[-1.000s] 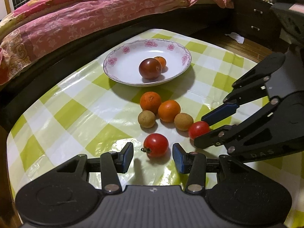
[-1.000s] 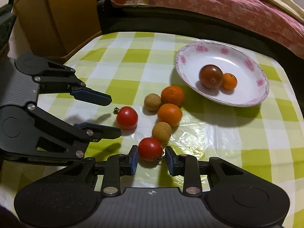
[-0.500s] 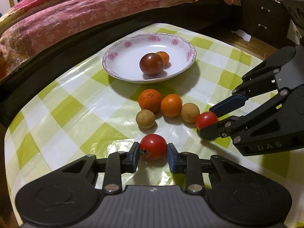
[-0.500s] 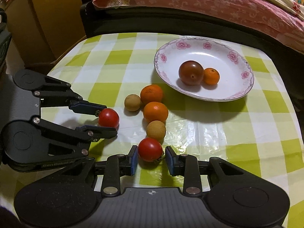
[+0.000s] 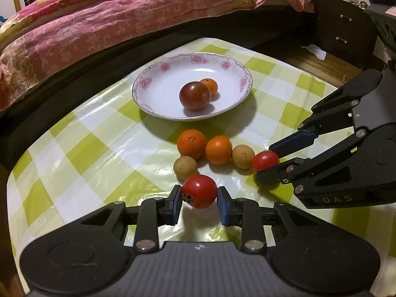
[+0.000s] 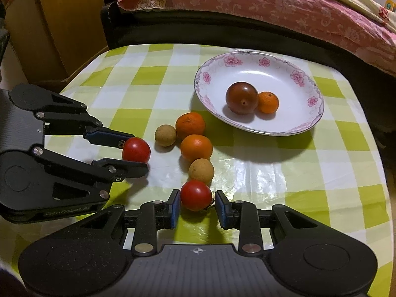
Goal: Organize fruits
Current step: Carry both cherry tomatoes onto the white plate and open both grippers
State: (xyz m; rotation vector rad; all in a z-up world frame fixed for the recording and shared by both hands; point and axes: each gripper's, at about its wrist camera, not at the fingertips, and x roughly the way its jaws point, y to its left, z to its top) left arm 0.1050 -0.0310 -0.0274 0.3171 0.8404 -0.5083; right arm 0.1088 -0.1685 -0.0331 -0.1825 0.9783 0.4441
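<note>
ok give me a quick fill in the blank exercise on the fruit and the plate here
1. The white flower-rimmed plate holds ____ fruits.
2. The left gripper is shut on a round red ____.
3. Between plate and grippers, the two round brown fruits lie on the checked tablecloth beside ____ oranges.
4. The right gripper grips a red tomato touching a ____ fruit.

Missing words: two; tomato; two; brown
</note>
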